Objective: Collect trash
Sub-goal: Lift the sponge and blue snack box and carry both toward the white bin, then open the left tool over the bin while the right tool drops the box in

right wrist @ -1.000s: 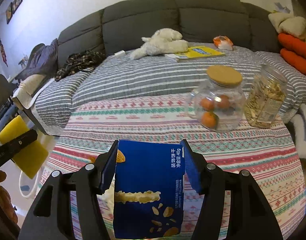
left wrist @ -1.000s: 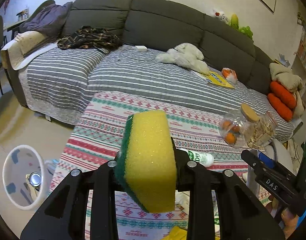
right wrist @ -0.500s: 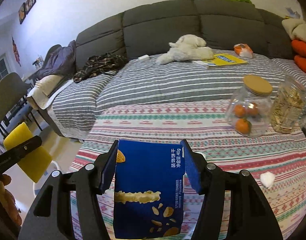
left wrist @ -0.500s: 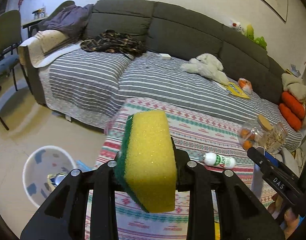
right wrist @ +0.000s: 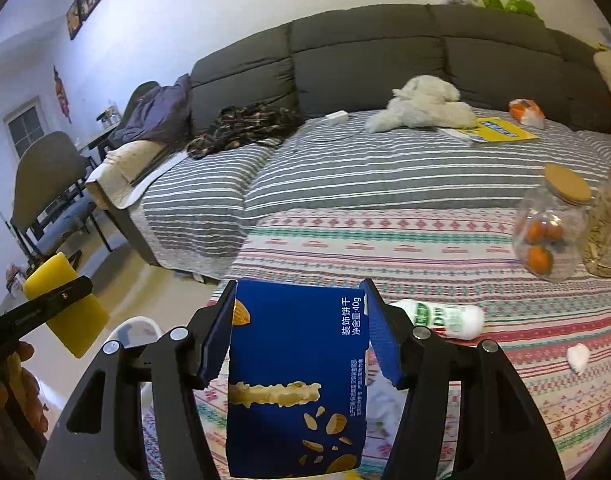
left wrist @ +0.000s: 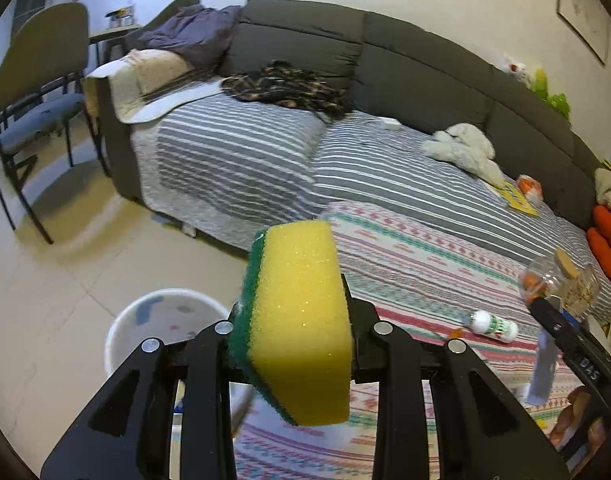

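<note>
**Both grippers loaded, held past the table's left edge**

Left wrist view: left gripper (left wrist: 293,332) is pitched down, jaws clamped on a yellow sponge (left wrist: 301,320) w/ green scrub layer on its left face. Sponge stands upright between the pads and juts out ahead of them. Below and left of it, on the tile floor, sits a white bin (left wrist: 145,320) (partly hidden behind the gripper frame). The table (left wrist: 417,264), in a striped patterned cloth, runs off to the right; a small white bottle (left wrist: 491,323) w/ green label lies on its side nr the table's near edge. Right gripper (left wrist: 561,332) shows at the frame's right side as a dark finger, w/ a thin edge of its box; person's fingers (left wrist: 577,412) below it.

Right wrist view: right gripper (right wrist: 297,328) also tilts down, jaws closed on a blue snack box (right wrist: 297,380), box flaps splayed against both pads. It hangs over the table's (right wrist: 425,240) near left corner. The bottle (right wrist: 445,318) lies just right of the box; a white crumpled scrap (right wrist: 578,357) sits further right, nr the near edge. Two clear jars (right wrist: 553,228) stand at the table's right side (one holds orange fruit). Left gripper (right wrist: 45,308) w/ sponge (right wrist: 71,316) is at frame left, off the table, over the floor; bin rim (right wrist: 133,328) peeks just below it.
</note>
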Tool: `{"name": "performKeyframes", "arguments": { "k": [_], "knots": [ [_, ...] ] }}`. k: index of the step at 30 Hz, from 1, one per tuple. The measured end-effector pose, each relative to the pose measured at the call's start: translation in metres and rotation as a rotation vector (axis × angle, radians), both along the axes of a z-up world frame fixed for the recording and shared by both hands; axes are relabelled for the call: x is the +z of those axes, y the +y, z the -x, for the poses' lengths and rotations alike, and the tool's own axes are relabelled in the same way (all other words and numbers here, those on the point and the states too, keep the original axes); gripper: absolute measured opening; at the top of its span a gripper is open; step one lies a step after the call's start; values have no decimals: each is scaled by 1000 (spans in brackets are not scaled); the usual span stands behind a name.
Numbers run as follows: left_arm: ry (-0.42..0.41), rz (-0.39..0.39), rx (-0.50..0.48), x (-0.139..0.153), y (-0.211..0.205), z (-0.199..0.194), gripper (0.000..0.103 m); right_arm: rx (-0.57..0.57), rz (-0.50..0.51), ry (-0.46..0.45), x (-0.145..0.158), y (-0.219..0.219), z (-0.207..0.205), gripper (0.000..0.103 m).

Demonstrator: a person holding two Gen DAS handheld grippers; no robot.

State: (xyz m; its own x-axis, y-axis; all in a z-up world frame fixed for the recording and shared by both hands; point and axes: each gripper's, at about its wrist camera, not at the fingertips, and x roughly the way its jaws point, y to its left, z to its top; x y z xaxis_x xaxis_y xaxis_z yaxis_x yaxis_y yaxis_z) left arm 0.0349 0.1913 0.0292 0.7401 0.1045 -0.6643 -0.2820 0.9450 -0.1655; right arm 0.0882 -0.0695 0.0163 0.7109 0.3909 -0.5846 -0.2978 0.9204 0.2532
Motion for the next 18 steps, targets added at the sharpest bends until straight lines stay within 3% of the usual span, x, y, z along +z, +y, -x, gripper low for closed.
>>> {"name": "performKeyframes", "arguments": {
  "k": [5,14,18],
  "knots": [
    [28,11,71,-6,38,7,29,42,-18,1,2,22,5,60],
    [73,132,181,-18,107,17,30,123,-37,12,3,76,12,60],
    [80,201,217,-21,128,22,47,166,-76,35,1,115,12,60]
  ]
}}
